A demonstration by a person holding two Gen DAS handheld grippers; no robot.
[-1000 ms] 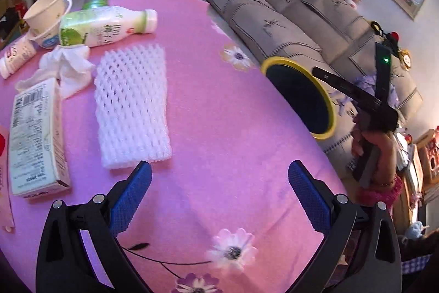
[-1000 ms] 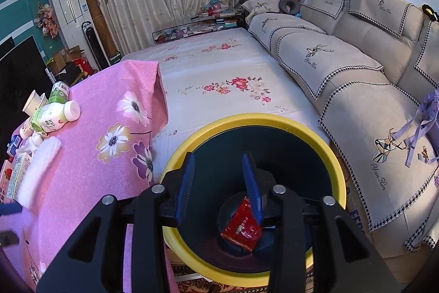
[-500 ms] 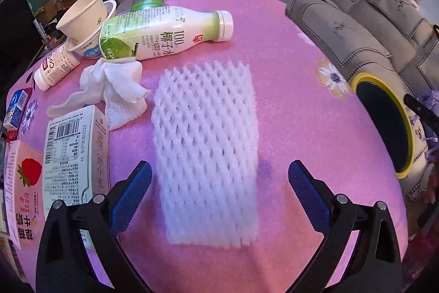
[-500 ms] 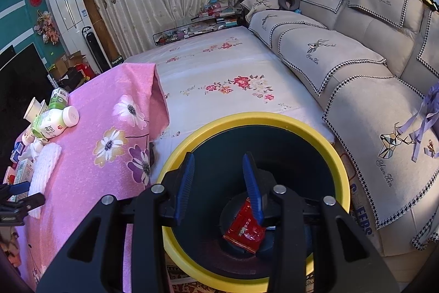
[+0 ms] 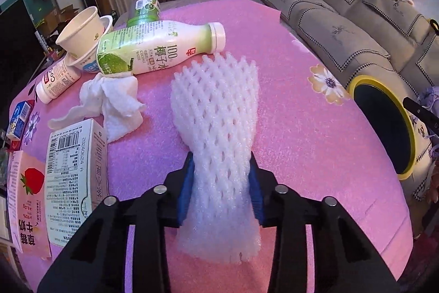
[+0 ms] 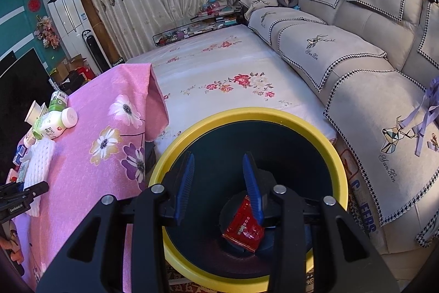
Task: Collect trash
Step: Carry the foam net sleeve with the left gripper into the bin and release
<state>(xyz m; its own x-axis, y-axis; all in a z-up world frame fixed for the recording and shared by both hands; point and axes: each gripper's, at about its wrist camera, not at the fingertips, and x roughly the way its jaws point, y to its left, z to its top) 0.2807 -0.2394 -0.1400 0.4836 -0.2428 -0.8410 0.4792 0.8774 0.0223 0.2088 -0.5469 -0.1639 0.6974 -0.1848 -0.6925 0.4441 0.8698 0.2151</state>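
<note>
Two claws show. The left claw (image 5: 221,183) has just been closing, and its blue pads (image 5: 185,188) now pinch the near end of the white foam fruit net (image 5: 219,111), which is squeezed into a narrow waist between them; the net's far end fans out toward 12 o'clock on the pink bench (image 5: 315,155). The right claw (image 6: 219,183) stands partly open with nothing between its pads, hanging over the yellow-rimmed bin (image 6: 340,183), which sits beside the bench's edge. One red wrapper (image 6: 242,229) lies on the bin's bottom.

Counted on the bench in the left wrist view: one foam net; one coconut-water bottle (image 5: 153,48) on its side at 11 o'clock from the net; one green can (image 5: 145,11) behind it; two paper cups (image 5: 79,29) nested and tilted; one small white bottle (image 5: 56,80) lying down at 10 o'clock; one crumpled white tissue (image 5: 115,103) just left of the net; one carton (image 5: 74,177) at 9 o'clock from the claw, with a strawberry carton (image 5: 27,205) beside it; one small blue box (image 5: 19,118) at the far left edge.
</note>
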